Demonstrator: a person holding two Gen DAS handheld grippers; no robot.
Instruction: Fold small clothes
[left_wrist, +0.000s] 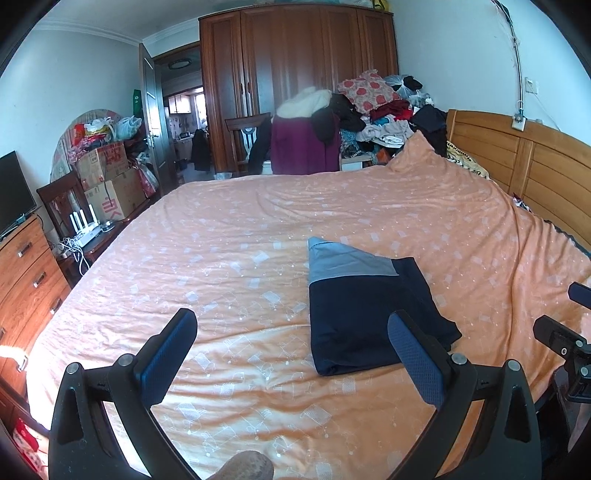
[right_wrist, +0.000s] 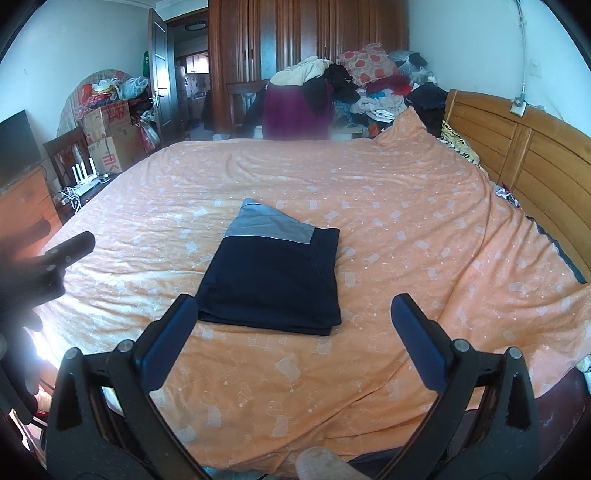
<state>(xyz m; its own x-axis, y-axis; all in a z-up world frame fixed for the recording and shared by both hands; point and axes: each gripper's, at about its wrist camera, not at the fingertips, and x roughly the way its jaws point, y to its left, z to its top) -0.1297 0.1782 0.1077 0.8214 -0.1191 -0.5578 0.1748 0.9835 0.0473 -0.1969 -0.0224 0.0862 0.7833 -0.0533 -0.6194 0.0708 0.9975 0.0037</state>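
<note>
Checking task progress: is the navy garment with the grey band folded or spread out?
Folded. The navy garment with the grey band lies as a compact rectangle on the orange bedspread, with layered edges along its near side.

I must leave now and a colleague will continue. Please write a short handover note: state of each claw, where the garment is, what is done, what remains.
Left claw: open, empty, above the bed.
Right claw: open, empty, above the bed.
Navy and grey garment: lies folded on the orange bedsheet, just ahead of both claws, touched by neither.
Done: this piece looks folded.
Left: possibly more from the clothes pile beyond the bed.
</note>
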